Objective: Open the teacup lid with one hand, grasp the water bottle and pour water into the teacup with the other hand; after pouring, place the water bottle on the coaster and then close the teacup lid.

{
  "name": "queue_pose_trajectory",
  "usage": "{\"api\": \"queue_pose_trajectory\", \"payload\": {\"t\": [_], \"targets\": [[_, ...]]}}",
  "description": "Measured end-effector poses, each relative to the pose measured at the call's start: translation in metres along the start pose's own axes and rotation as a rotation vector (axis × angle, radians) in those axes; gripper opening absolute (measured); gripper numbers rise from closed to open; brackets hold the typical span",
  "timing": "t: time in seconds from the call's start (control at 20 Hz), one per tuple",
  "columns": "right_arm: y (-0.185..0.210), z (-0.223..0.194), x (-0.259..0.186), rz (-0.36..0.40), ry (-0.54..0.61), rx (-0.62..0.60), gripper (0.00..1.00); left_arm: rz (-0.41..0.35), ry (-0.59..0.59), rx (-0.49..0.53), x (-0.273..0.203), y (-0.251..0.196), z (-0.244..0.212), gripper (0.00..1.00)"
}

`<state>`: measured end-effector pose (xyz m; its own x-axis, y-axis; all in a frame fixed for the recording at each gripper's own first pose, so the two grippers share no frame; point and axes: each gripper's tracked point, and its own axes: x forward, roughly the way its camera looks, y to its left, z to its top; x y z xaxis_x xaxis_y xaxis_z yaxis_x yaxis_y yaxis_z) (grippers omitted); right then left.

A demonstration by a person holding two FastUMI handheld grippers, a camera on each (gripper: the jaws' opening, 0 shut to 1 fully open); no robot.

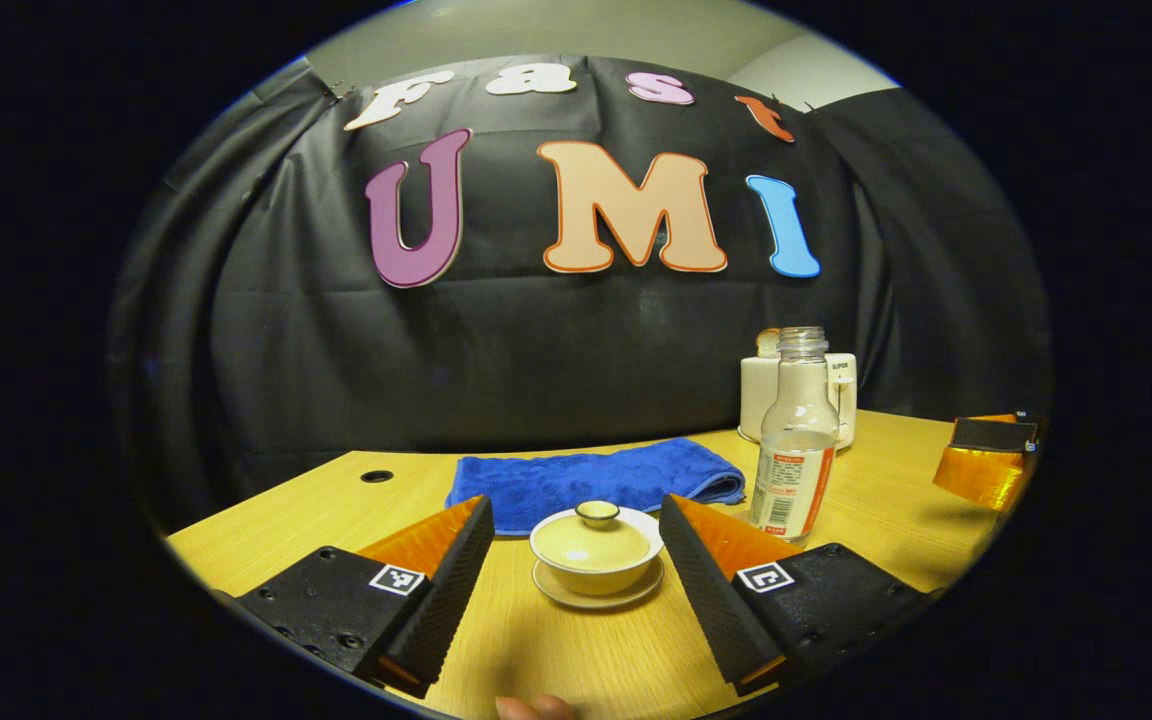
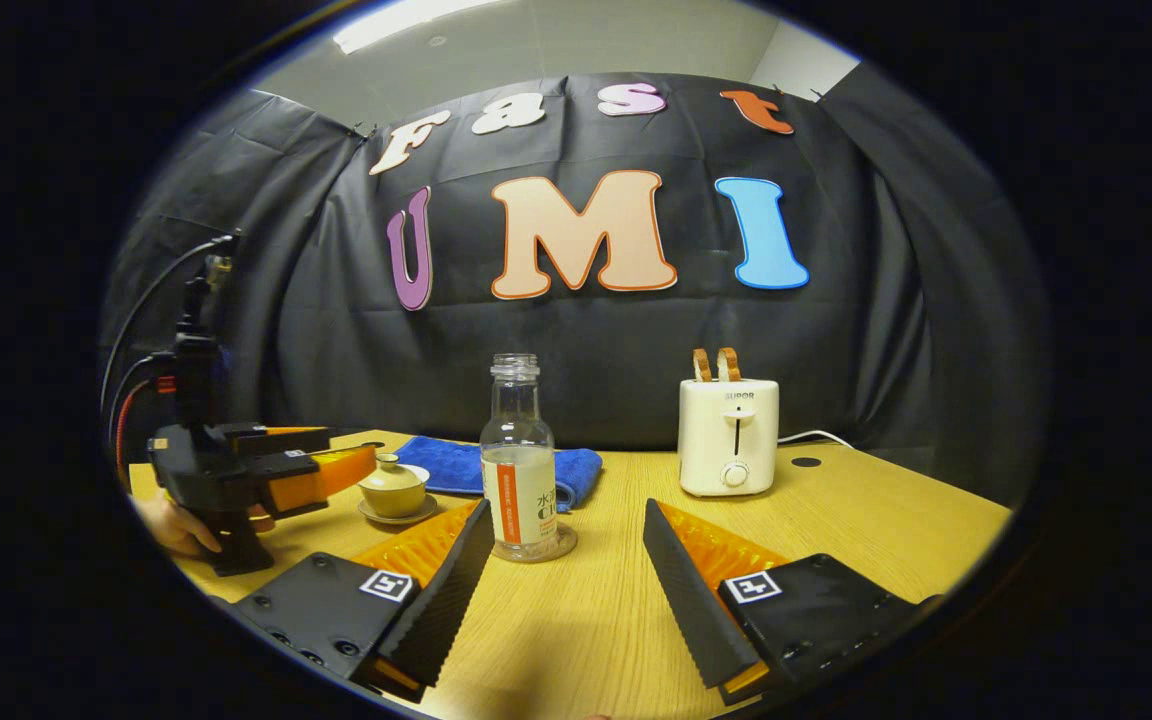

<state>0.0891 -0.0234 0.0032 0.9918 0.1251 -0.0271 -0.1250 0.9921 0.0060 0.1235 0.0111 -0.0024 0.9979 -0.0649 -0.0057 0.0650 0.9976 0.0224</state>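
A pale lidded teacup (image 1: 596, 550) sits on its saucer (image 1: 576, 597) in the left gripper view, lid on. It lies just beyond and between the fingers of my open left gripper (image 1: 576, 510). An uncapped clear water bottle (image 1: 794, 440), part full, stands to the teacup's right. In the right gripper view the bottle (image 2: 519, 470) stands on a clear round coaster (image 2: 563, 545) just past the left fingertip of my open right gripper (image 2: 566, 510). There the left gripper (image 2: 361, 462) reaches over the teacup (image 2: 393, 490) without touching it. The right gripper (image 1: 976, 455) shows at the far right.
A folded blue towel (image 1: 596, 480) lies behind the teacup. A white toaster (image 2: 729, 435) with two slices in it stands at the back of the wooden table (image 2: 836, 520). A hand (image 2: 171, 525) holds the left gripper. Black cloth walls the booth.
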Motion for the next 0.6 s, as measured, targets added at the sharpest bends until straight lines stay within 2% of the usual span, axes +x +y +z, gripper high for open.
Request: {"api": "queue_pose_trajectory", "payload": {"t": [0.1, 0.2, 0.25, 0.4, 0.45, 0.6], "targets": [[0.003, 0.001, -0.005, -0.005, 0.0, 0.0, 0.96, 0.022, -0.009, -0.04, -0.023, -0.003, 0.003, 0.97], [0.009, 0.0, -0.011, -0.005, -0.001, 0.0, 0.96, 0.05, -0.01, -0.031, -0.046, -0.002, 0.002, 0.97], [0.011, 0.0, -0.014, -0.006, -0.002, 0.0, 1.0, 0.057, -0.006, -0.03, -0.056, -0.005, 0.001, 0.96], [0.02, 0.001, -0.024, -0.001, -0.002, 0.0, 1.0, 0.048, -0.01, -0.029, -0.084, -0.015, 0.002, 0.96], [0.024, 0.0, -0.028, 0.003, -0.003, 0.0, 0.92, 0.045, -0.012, -0.028, -0.092, -0.017, 0.003, 0.96], [0.028, 0.0, -0.037, 0.001, -0.002, 0.0, 1.0, 0.056, -0.012, -0.029, -0.108, -0.019, 0.003, 0.96]]}}
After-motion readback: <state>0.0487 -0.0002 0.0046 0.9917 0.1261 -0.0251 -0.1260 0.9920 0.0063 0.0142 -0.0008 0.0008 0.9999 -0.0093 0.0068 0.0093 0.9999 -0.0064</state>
